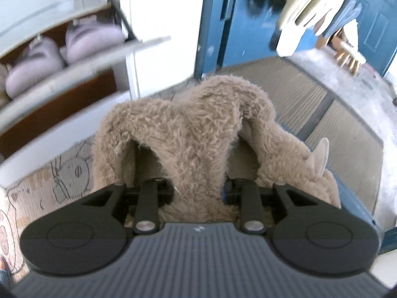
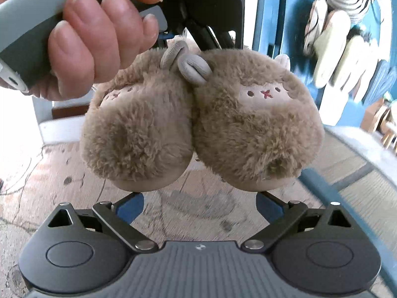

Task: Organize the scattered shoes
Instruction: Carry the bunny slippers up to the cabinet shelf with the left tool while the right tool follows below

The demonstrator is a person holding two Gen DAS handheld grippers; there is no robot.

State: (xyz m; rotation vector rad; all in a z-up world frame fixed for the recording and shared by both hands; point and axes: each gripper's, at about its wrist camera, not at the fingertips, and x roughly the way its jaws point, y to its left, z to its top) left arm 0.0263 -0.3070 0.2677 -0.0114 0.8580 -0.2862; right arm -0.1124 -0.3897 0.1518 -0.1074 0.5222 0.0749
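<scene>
A pair of brown fuzzy slippers (image 1: 188,134) with small grey ears and stitched faces hangs in the air, heels toward the left wrist camera. My left gripper (image 1: 198,176) is shut on the two inner collars pinched together, its fingers hidden inside the openings. In the right wrist view a hand (image 2: 94,47) holds the left gripper (image 2: 196,37) above the same slippers (image 2: 203,121), toes facing the camera. My right gripper (image 2: 199,208) stands open just below the toes, its blue pads (image 2: 130,208) wide apart with nothing pressed between them.
A white tilt-out shoe cabinet (image 1: 82,72) stands at the left with lilac slippers (image 1: 94,39) in its upper bin. A blue door (image 1: 248,24) carries several hanging shoes (image 1: 310,7). A cartoon doormat (image 1: 49,186) and a striped mat (image 1: 310,94) cover the floor.
</scene>
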